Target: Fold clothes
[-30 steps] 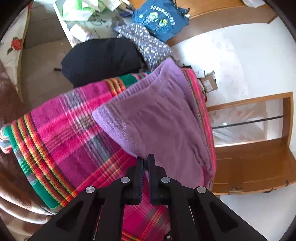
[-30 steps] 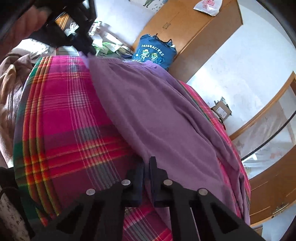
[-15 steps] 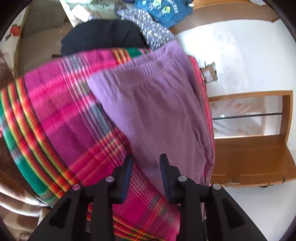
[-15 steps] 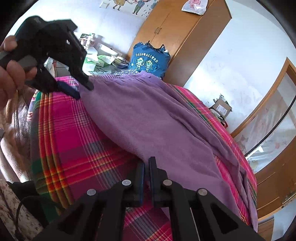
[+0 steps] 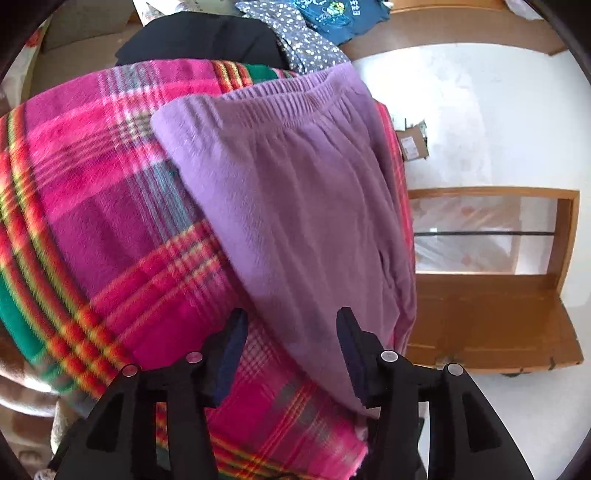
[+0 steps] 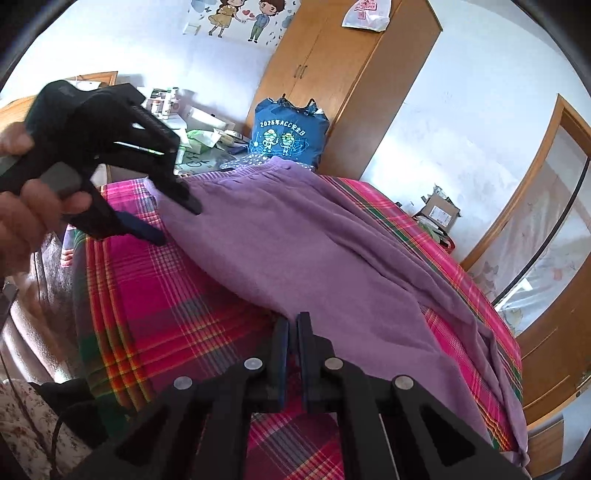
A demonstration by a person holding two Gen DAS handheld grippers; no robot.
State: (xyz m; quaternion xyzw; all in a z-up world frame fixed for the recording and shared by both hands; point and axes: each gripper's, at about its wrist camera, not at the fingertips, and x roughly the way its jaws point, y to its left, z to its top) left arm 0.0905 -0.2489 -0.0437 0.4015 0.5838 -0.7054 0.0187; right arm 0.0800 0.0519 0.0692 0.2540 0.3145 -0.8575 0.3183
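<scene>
A pair of purple trousers [image 6: 295, 243] lay spread across the bed, on top of a bright pink plaid blanket [image 6: 155, 295] with red, green and yellow stripes, the gathered elastic waistband [image 5: 280, 96] at the far end and the legs running down toward the near corner. The left gripper [image 5: 290, 332] hovered just above the near edge of the trousers, its jaws opening, with purple cloth lying below the gap but nothing pressed between the pads. From the other side that same left gripper [image 6: 177, 218] showed as a black tool in a person's hand [image 6: 26, 214], its two fingers spread apart over the corner of the trousers by the waistband. The right gripper [image 6: 293, 325] had its jaws closed together at the lower edge of the trousers; I could not tell for certain whether a bit of the hem was caught between them. Beyond the bed stood a blue bag [image 6: 288, 133] with cartoon figures on it, leaning against a tall wooden wardrobe [image 6: 343, 81]. A black garment [image 5: 199, 40] and a dotted fabric [image 5: 295, 33] lay heaped past the blanket's far edge, and a cardboard box [image 6: 439, 214] sat on the floor by the wall.
</scene>
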